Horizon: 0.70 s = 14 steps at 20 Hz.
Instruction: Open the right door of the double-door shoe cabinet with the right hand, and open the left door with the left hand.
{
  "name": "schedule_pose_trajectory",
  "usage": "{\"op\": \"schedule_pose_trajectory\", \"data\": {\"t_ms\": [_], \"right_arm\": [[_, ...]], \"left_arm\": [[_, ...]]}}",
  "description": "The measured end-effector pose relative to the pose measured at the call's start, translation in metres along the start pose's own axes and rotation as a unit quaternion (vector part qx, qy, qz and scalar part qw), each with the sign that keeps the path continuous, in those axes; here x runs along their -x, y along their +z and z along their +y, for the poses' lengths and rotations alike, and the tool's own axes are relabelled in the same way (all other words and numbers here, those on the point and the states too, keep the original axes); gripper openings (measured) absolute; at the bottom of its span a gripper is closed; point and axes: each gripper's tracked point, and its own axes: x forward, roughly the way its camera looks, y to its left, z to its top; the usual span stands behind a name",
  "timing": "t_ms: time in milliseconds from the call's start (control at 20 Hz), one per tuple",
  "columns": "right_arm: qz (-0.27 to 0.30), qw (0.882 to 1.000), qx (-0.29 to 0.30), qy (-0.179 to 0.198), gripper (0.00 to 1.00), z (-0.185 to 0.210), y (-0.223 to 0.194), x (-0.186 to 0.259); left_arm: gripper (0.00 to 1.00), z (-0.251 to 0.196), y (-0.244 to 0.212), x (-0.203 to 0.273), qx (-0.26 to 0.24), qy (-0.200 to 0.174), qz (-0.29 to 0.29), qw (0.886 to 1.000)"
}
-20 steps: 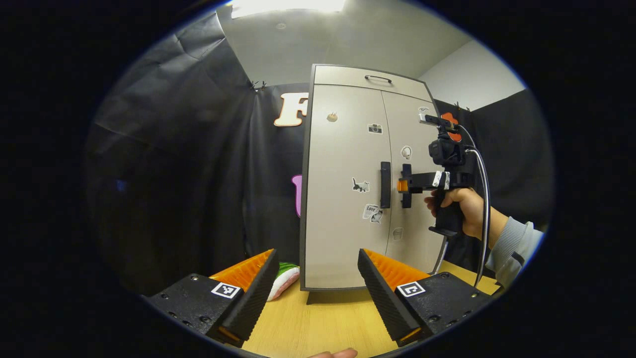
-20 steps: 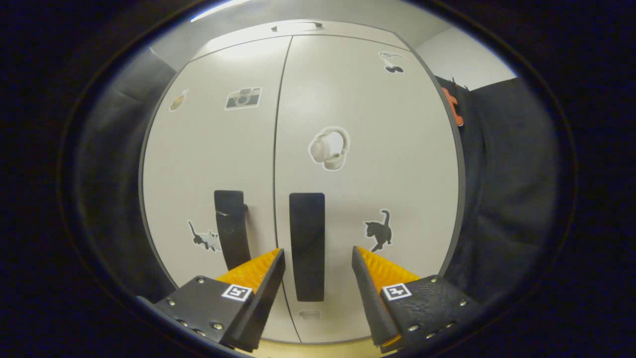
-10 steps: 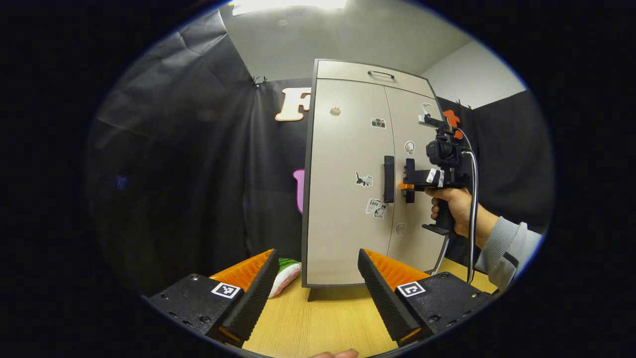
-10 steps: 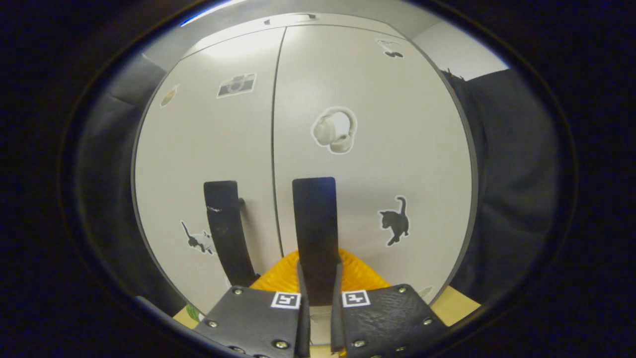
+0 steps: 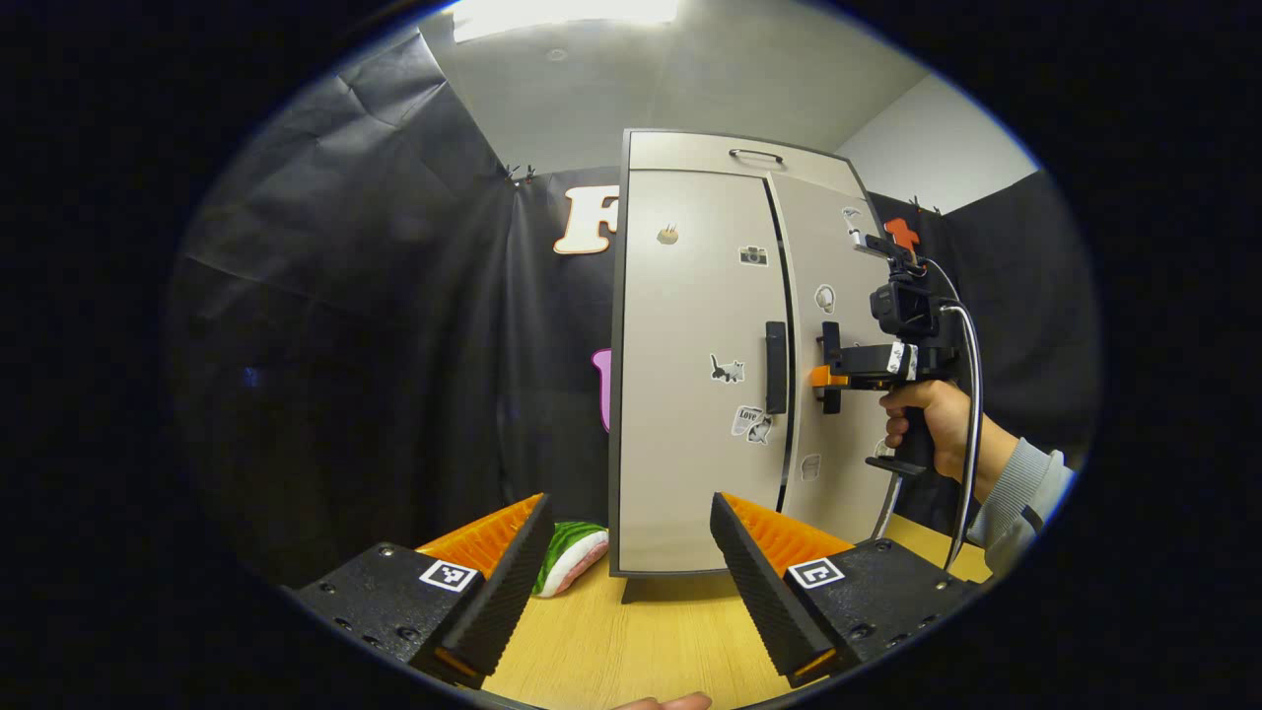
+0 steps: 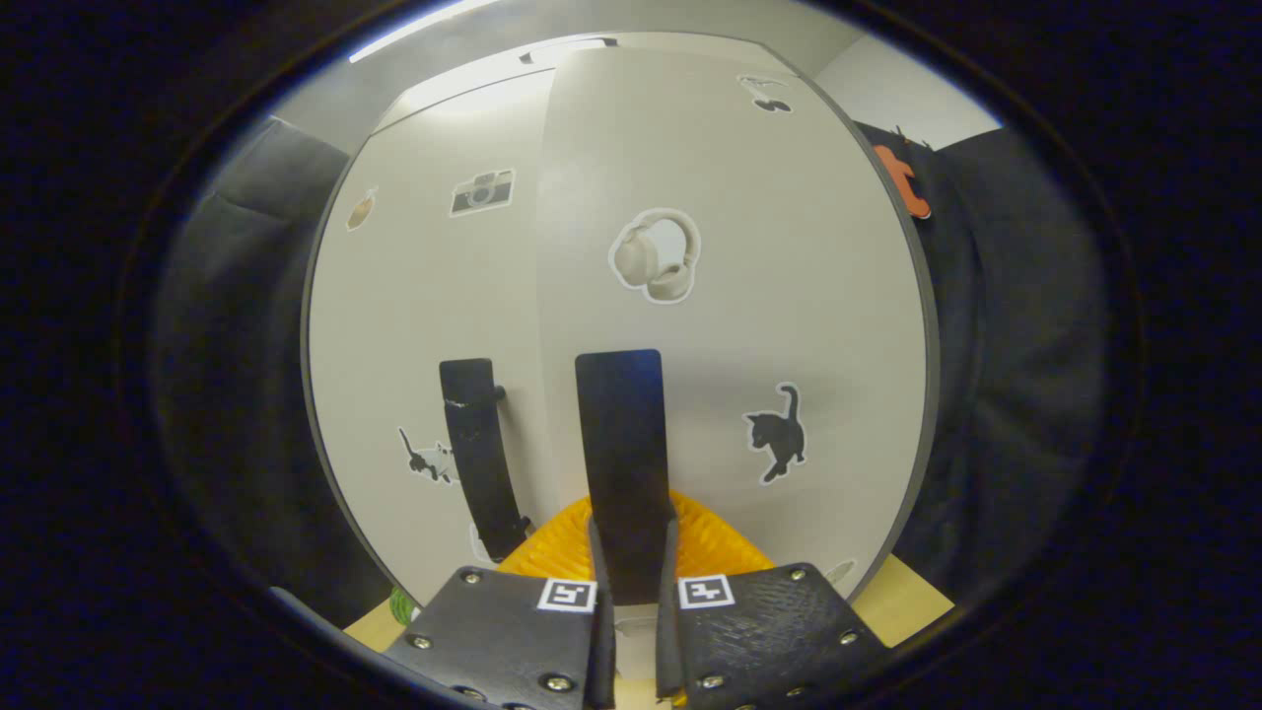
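Note:
A tall beige shoe cabinet (image 5: 690, 394) with stickers stands on the wooden table. Its right door (image 5: 838, 345) is swung out a little, with a dark gap along the seam; the left door (image 6: 424, 325) lies flush. My right gripper (image 6: 631, 582) is shut on the right door's black vertical handle (image 6: 621, 444); the left gripper view shows the same grip (image 5: 826, 375), held by a hand (image 5: 927, 424). The left door's black handle (image 5: 776, 367) is free. My left gripper (image 5: 631, 552) hangs open low in front of the cabinet, well short of it, holding nothing.
A green and pink plush item (image 5: 567, 557) lies on the wooden table (image 5: 631, 641) at the cabinet's left foot. Black cloth walls surround the cabinet. A small handle (image 5: 756, 155) sits on the cabinet's top panel.
The right gripper closed on the right door's handle and has pulled the door slightly out from the cabinet. The left gripper stayed open and barely moved.

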Motion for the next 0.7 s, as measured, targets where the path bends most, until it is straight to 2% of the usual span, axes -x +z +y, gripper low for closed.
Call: {"op": "schedule_pose_trajectory", "data": {"t_ms": [100,250,700], "right_arm": [[0.003,1.0,-0.001,0.014,0.16,-0.002,0.001,0.011],[0.005,0.999,-0.015,0.038,0.16,-0.009,0.004,0.03],[0.006,0.997,-0.008,0.074,0.16,-0.031,0.004,0.056]], "left_arm": [[0.99,0.0,0.003,0.004,0.004,0.012,-0.005,1.0],[0.99,-0.009,0.006,0.009,0.008,0.006,-0.004,1.0],[0.98,-0.022,-0.004,0.01,0.016,-0.007,0.016,1.0]]}}
